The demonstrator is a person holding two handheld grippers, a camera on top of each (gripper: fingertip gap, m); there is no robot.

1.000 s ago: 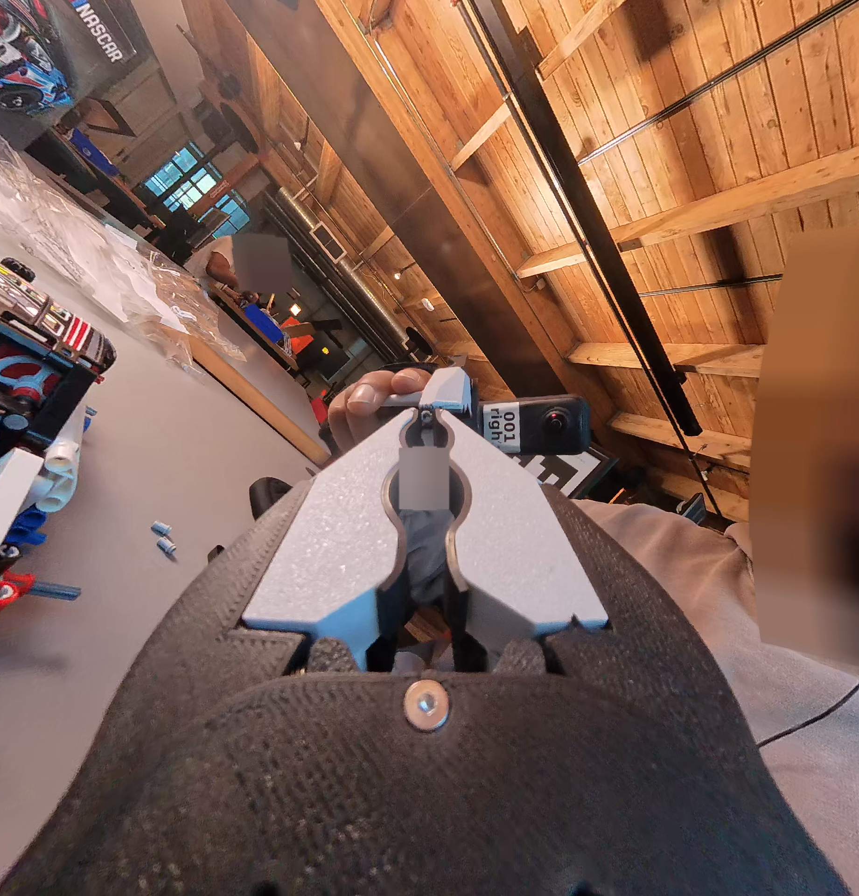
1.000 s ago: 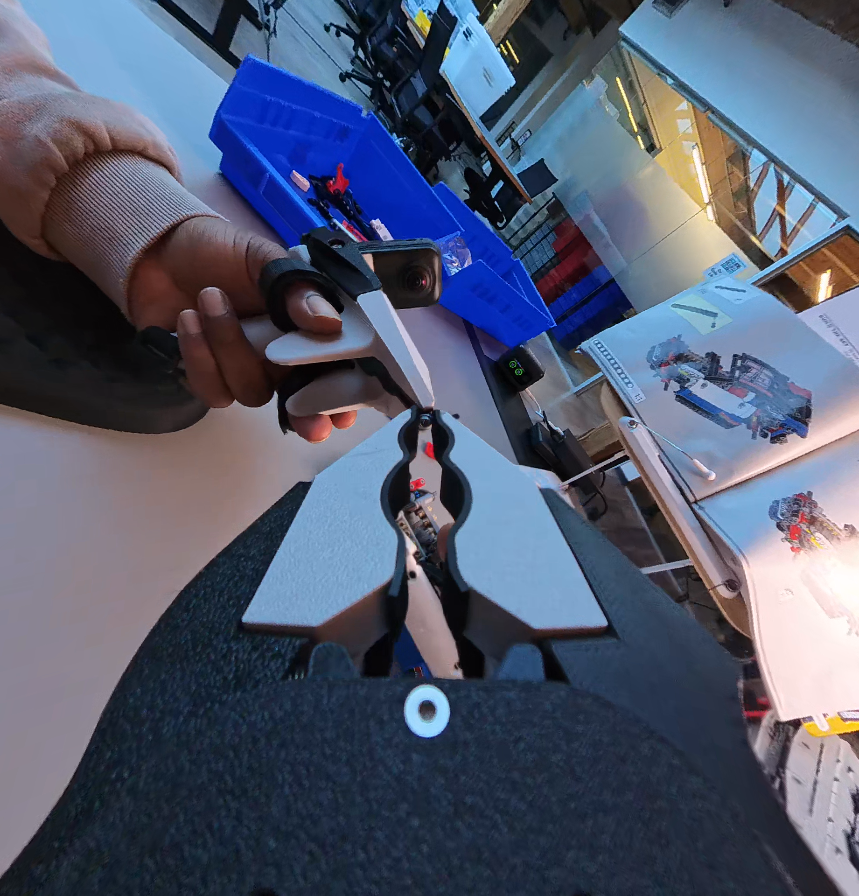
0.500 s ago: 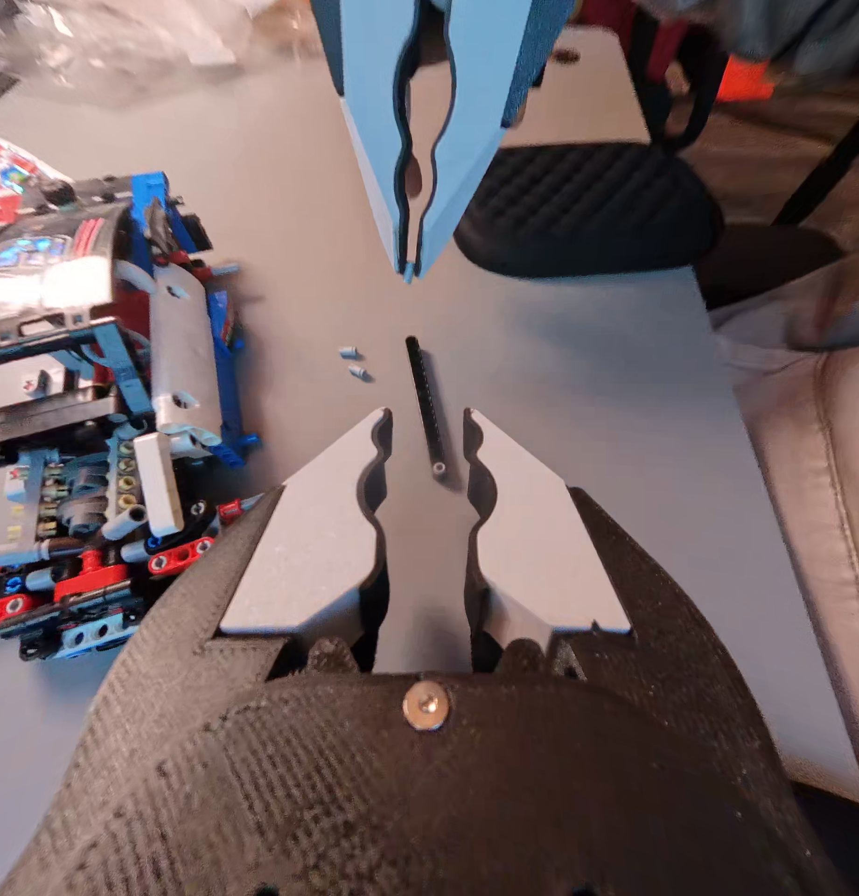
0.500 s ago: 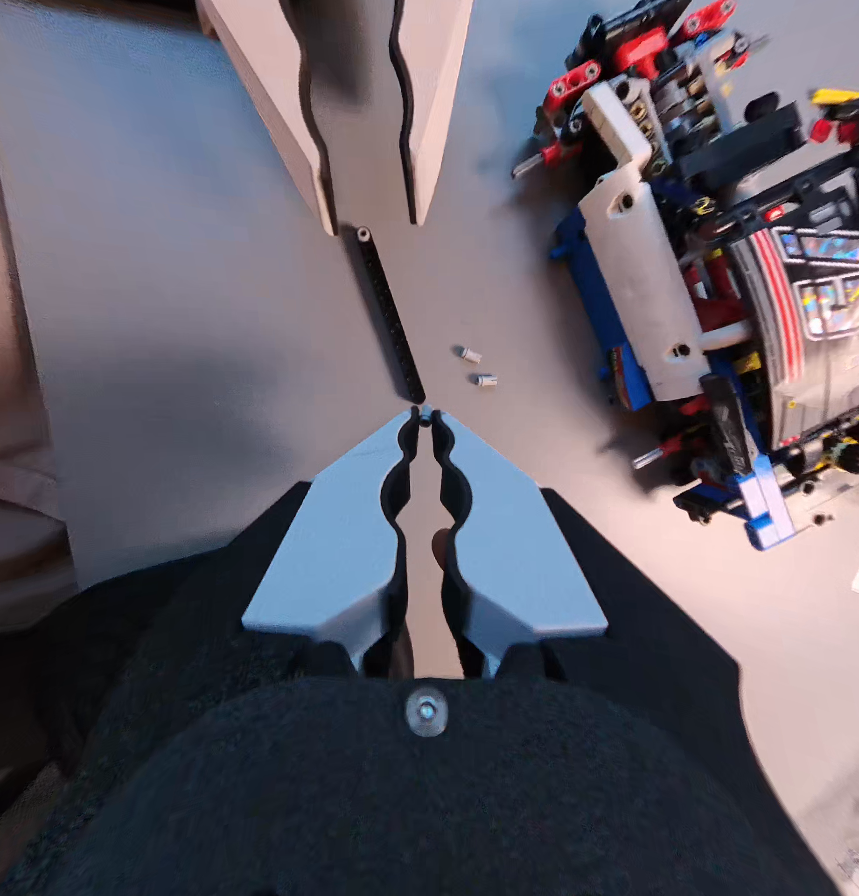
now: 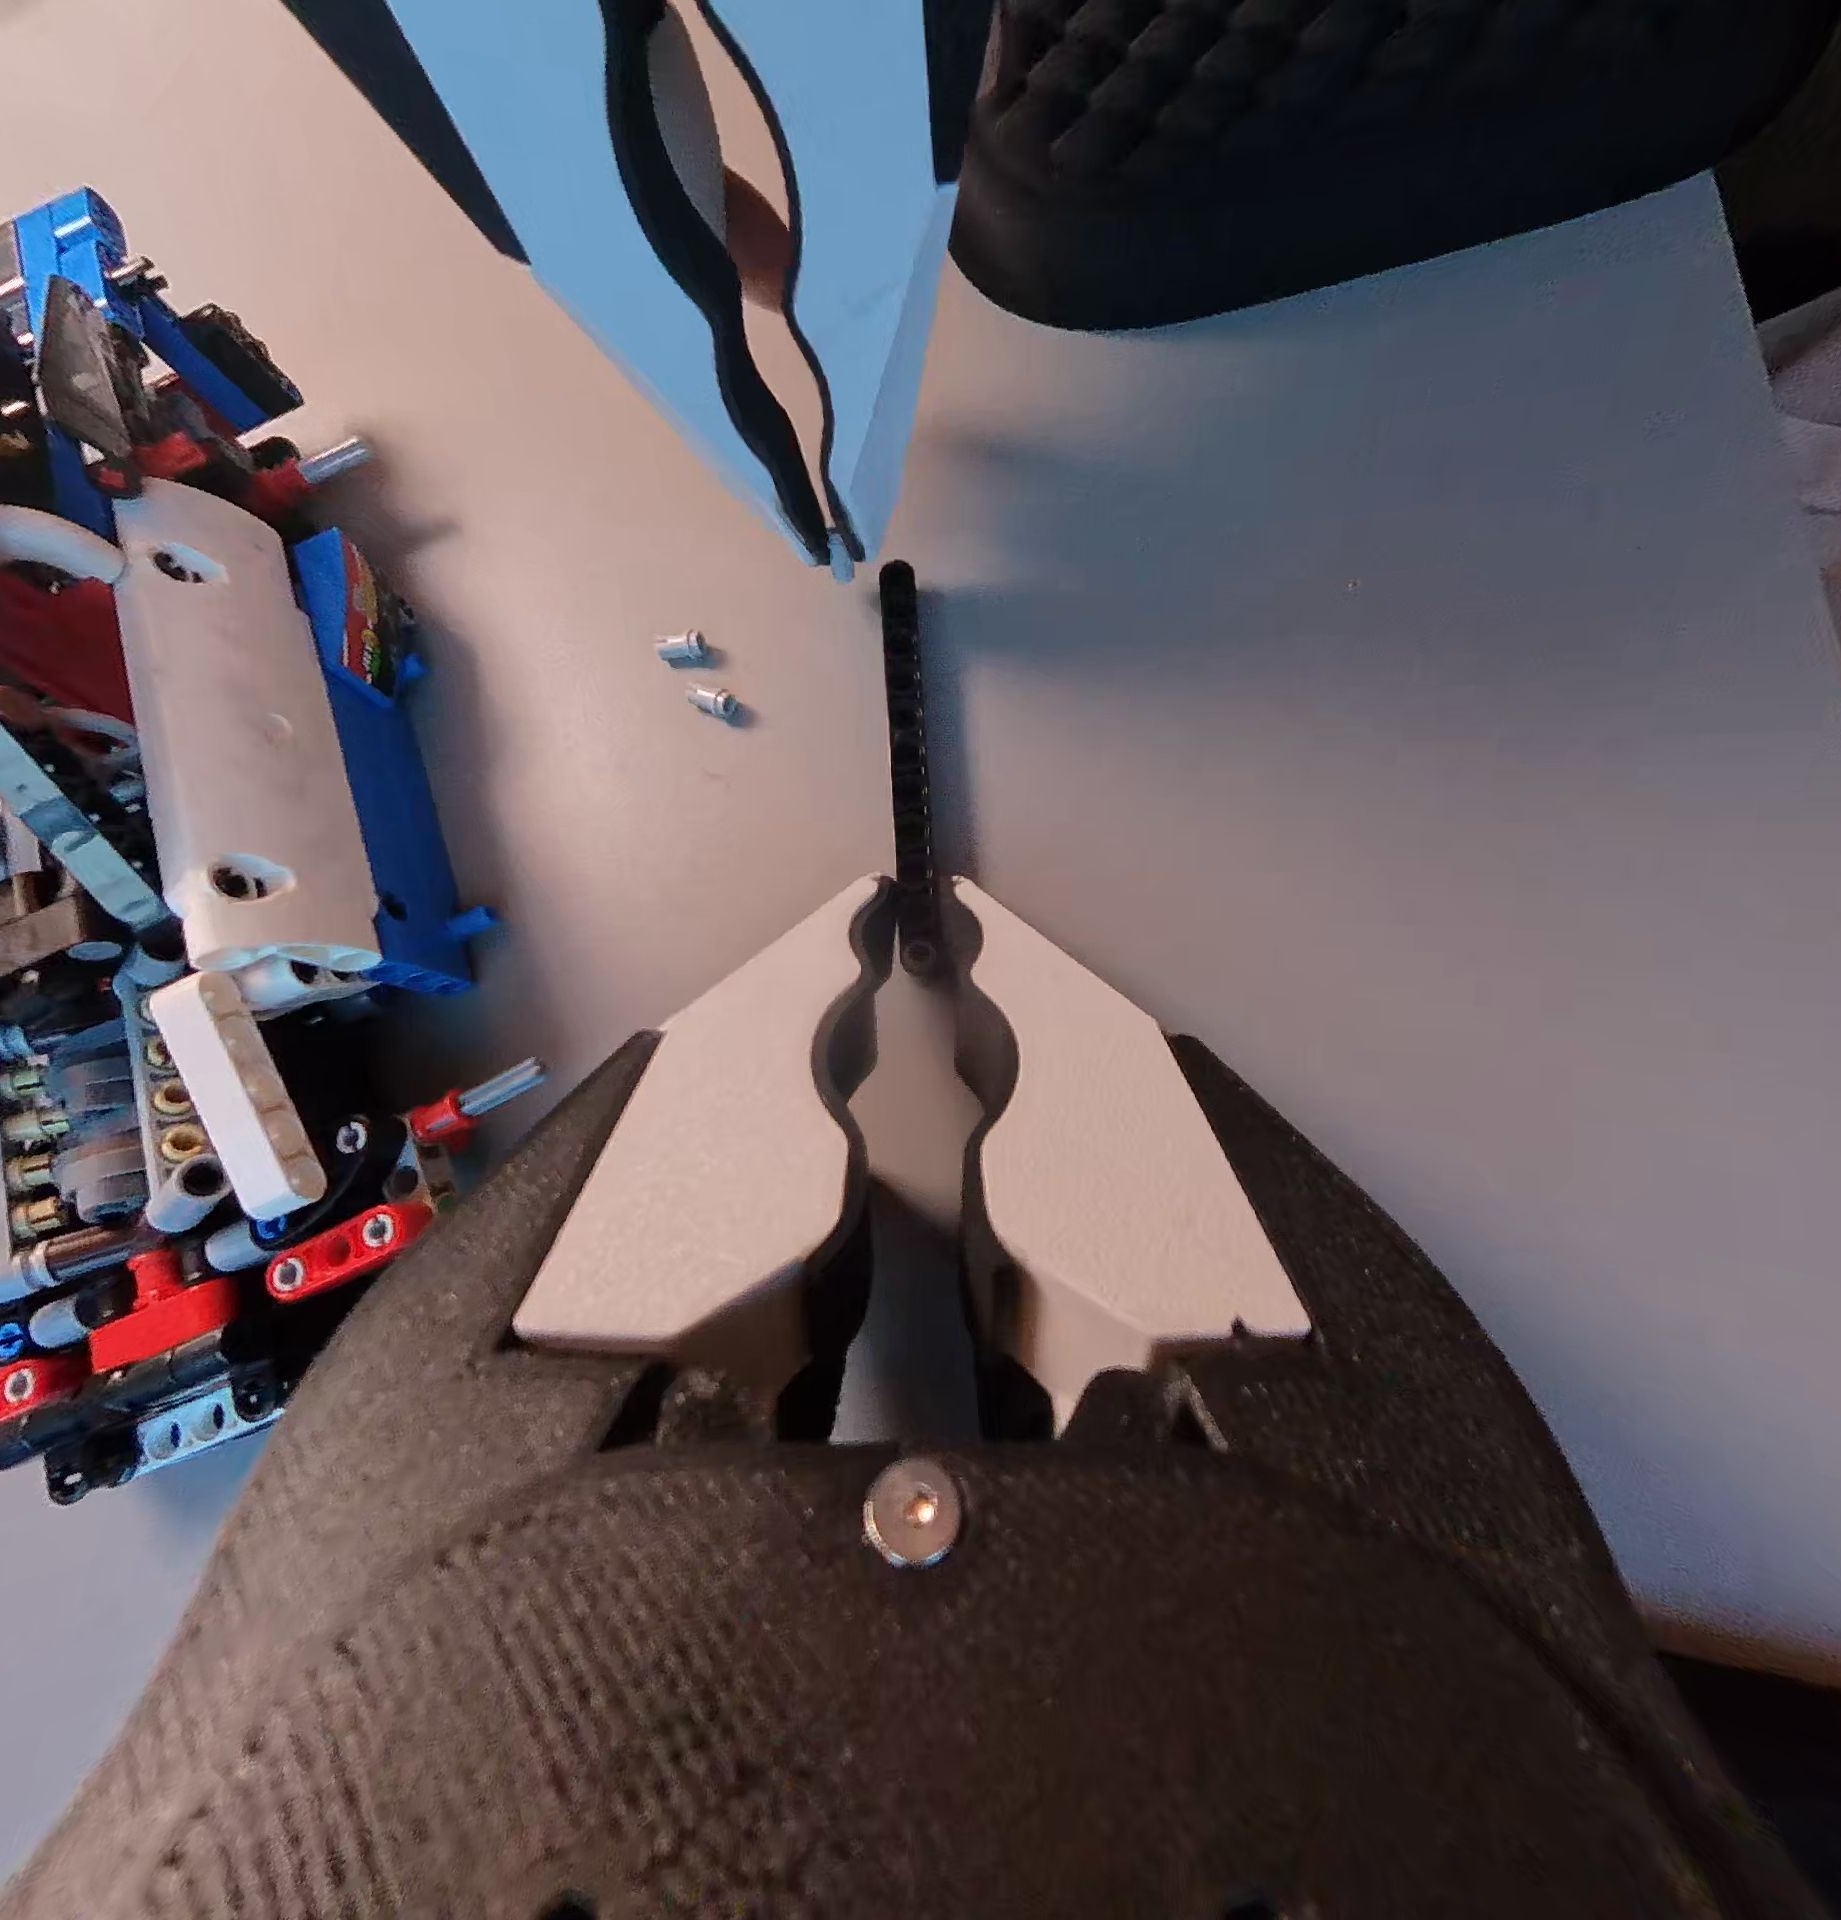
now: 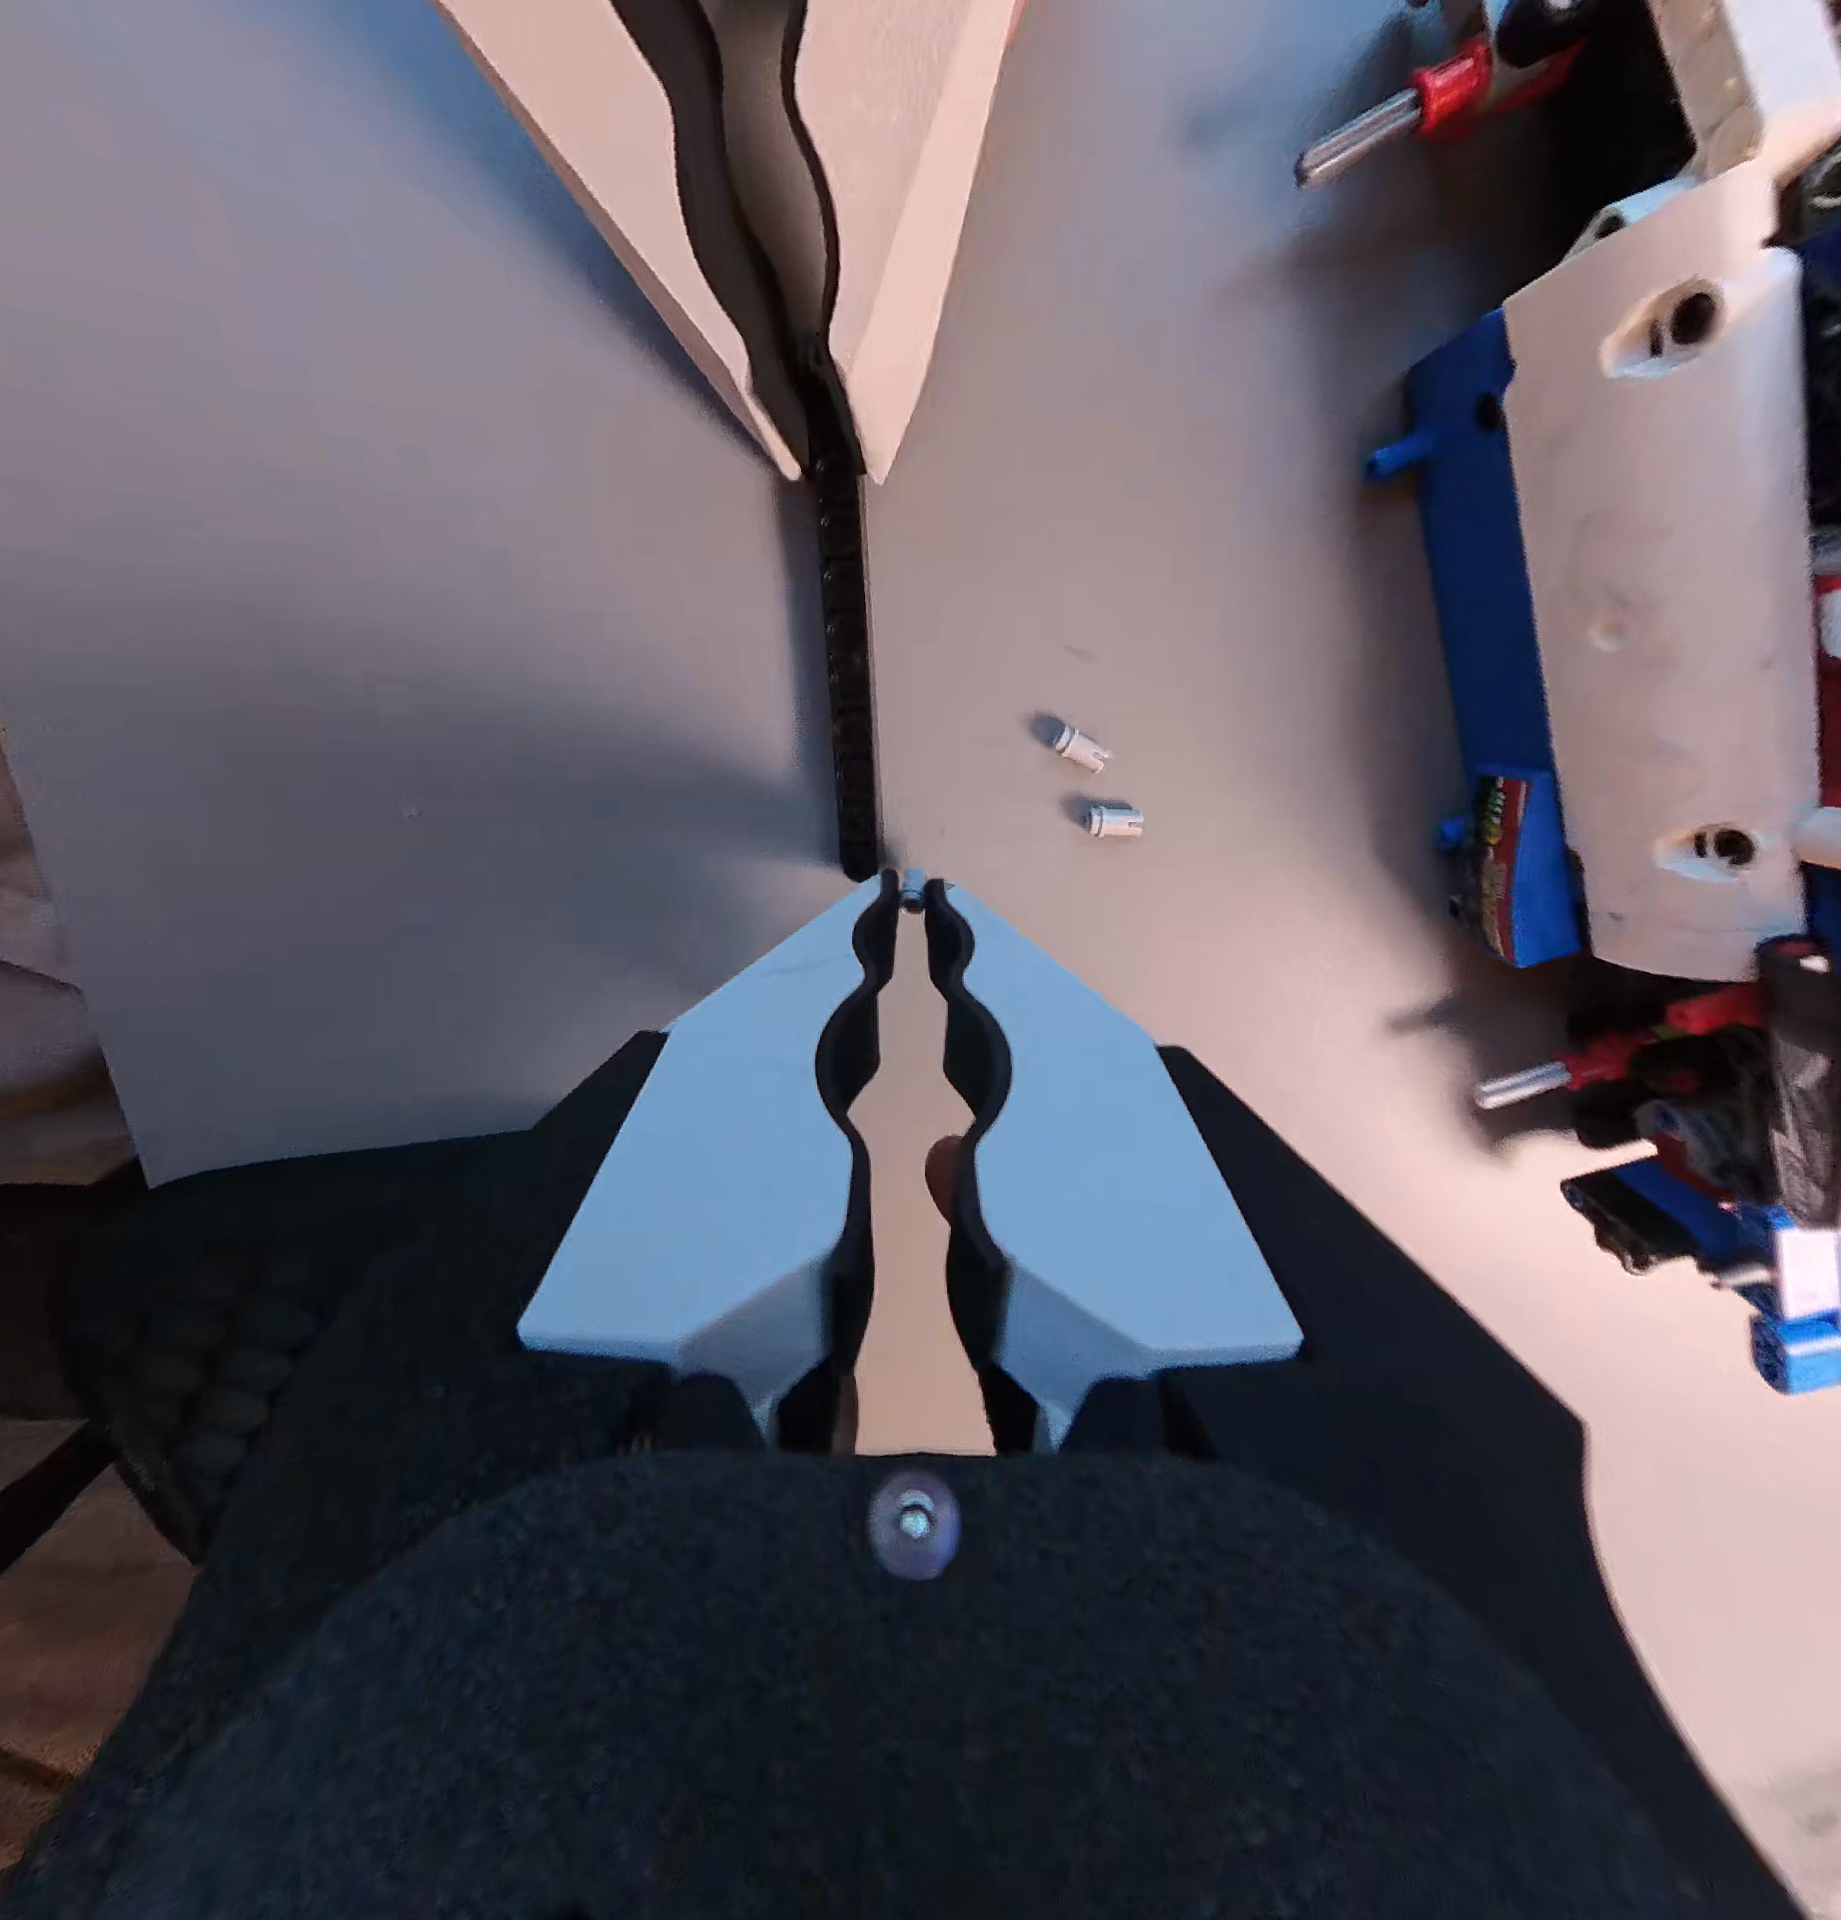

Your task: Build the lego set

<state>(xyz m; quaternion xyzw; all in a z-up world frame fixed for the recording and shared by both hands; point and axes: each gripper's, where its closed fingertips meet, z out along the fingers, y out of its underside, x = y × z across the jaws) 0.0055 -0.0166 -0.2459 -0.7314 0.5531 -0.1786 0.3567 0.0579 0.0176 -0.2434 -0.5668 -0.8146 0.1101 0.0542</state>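
On table (image 5: 1311, 727), left tool (image 5: 914, 883) now closed around black beam (image 5: 908, 727), previously apart.

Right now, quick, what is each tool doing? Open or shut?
Left tool: closed around the near end of the long black beam.
Right tool: shut on a tiny grey pin at its tips.

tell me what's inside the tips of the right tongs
A small light grey peg sits pinched between the tips of the right tongs, just short of the far end of the black beam. How deep the peg reaches between the pads is hidden.
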